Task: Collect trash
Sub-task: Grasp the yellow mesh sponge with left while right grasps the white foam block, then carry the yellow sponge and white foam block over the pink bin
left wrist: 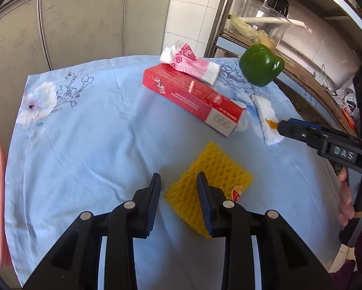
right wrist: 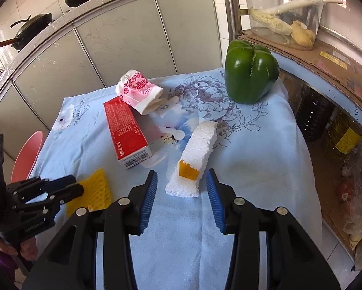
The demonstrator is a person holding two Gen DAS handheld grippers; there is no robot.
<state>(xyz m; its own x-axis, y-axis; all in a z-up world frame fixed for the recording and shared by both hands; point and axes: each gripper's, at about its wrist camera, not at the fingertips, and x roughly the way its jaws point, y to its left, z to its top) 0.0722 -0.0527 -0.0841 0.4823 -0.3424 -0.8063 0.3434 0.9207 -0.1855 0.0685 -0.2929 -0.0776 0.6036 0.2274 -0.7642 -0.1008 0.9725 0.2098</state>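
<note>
Blue-padded fingers of the left gripper stand apart over the yellow foam net, whose near edge lies between them; whether a pad touches it is hard to tell. Over on the right, the right gripper is spread wide, empty, either side of the near end of the white styrofoam piece with its orange patch. Beyond lie the red carton and, resting on its far end, the crumpled pink wrapper. On the blue floral cloth a green pepper stands at the far right corner.
</note>
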